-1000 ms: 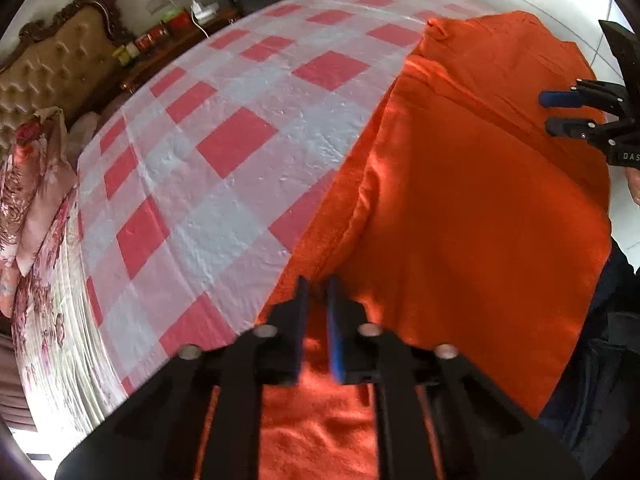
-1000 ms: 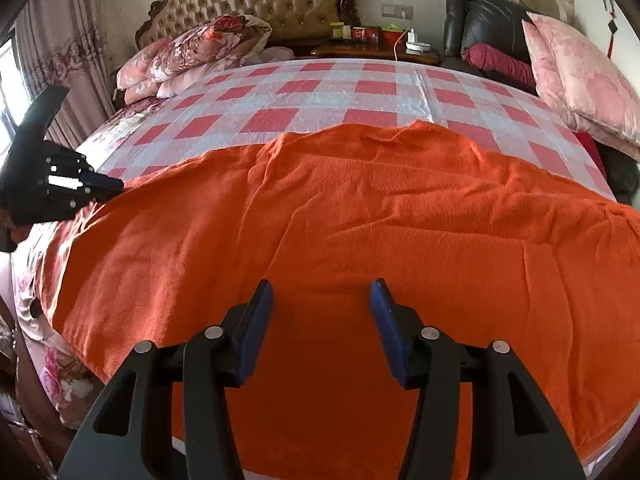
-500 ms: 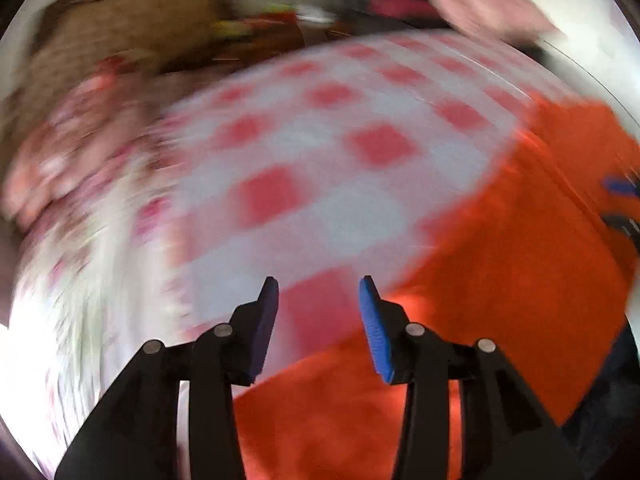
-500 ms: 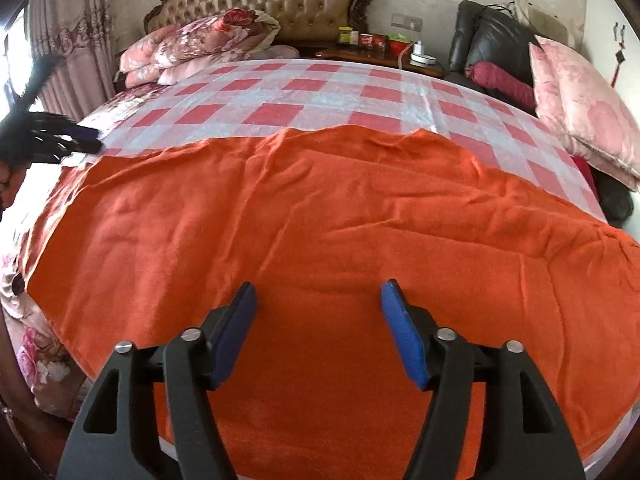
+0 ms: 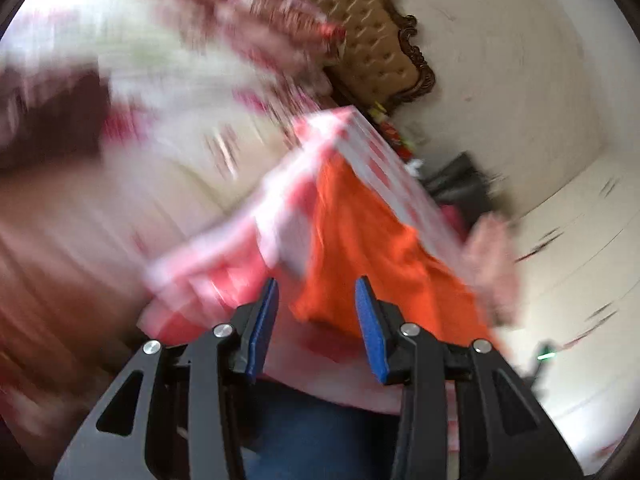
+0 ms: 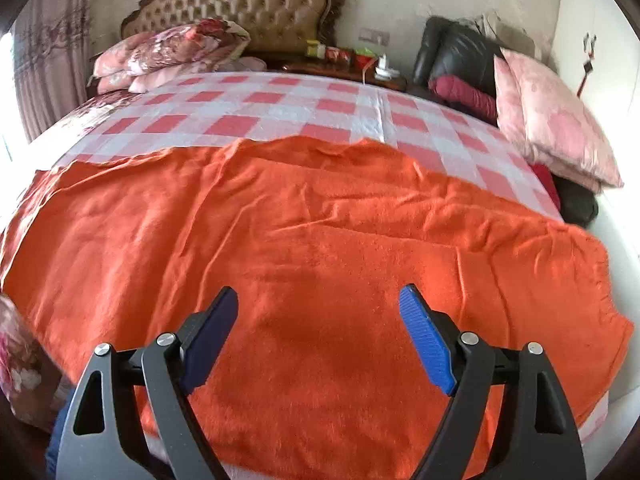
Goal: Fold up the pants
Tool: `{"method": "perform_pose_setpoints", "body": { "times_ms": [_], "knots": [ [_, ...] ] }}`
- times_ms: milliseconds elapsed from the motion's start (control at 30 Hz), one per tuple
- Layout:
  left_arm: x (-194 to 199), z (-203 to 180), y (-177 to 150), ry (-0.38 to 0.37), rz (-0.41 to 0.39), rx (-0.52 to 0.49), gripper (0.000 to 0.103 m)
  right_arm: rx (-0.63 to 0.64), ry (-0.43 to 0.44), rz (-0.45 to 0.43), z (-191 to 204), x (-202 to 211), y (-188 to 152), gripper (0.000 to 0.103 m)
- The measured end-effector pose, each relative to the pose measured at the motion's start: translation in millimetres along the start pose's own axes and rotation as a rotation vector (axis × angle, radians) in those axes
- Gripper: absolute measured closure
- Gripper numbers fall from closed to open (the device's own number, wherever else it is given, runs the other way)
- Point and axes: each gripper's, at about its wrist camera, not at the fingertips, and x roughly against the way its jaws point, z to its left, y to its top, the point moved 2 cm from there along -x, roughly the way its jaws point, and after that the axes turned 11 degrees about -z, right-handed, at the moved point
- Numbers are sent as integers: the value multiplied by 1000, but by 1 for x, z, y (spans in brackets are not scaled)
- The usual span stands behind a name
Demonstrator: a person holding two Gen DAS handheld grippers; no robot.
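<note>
The orange pants (image 6: 320, 220) lie spread flat across the near half of the bed, with a few creases. My right gripper (image 6: 318, 308) hovers over their near part. Its jaws are opening wide, with nothing between the blue pads (image 6: 424, 340). The left wrist view is badly blurred and rolled over. It shows the pants (image 5: 360, 248) from the bed's corner. My left gripper (image 5: 316, 300) is off that corner, its jaws partly apart and closing a little, holding nothing. The left gripper does not show in the right wrist view.
A red-and-white checked cover (image 6: 280, 116) tops the bed. Floral quilts (image 6: 172, 48) lie by the tufted headboard (image 6: 240, 4), with pink pillows (image 6: 560, 120) at the right edge. A cluttered nightstand (image 6: 340, 64) and a black chair (image 6: 452, 52) stand behind. Blue jeans (image 5: 320, 432) show below the left gripper.
The left gripper let go of the pants' edge, opened, and swung off the bed's corner while rolling over, leaving the right wrist view. The right gripper's jaws spread wider in place.
</note>
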Motion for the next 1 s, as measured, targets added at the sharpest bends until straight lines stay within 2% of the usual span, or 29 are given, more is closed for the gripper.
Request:
{"method": "perform_pose_setpoints", "body": {
  "times_ms": [67,133,267,333,367,400,500,667,700,767,867,1000],
  "knots": [
    [-14,16,-9,-95,41,169,64,-26,-8,-4,-9,6,-1,25],
    [-27,32,-17,-123,74,315,64,-59,-28,-10,-23,14,-3,25],
    [-34,35,-23,-208,75,391,64,-106,-76,-2,-52,24,-12,24],
    [-38,34,-26,-207,80,389,66,-111,-82,5,-60,24,-18,24],
    [-38,34,-28,-219,81,396,82,-107,-81,3,-61,25,-19,24],
    [-38,32,-29,-236,79,390,87,-103,-83,0,-62,26,-21,24],
    [-28,30,-21,-229,42,347,89,-102,-109,-4,-71,29,-26,24],
    [-16,5,9,-129,-3,197,90,-184,-207,4,-118,37,-36,24],
    [-19,0,18,-87,-4,155,90,-203,-232,12,-130,38,-39,24],
    [-22,0,29,-73,-11,126,90,-232,-264,24,-148,38,-45,24],
    [-30,12,38,-29,-8,139,90,-262,-307,62,-171,37,-60,24],
    [-32,22,37,-23,-9,159,90,-261,-276,79,-180,44,-77,24]
  ]
}}
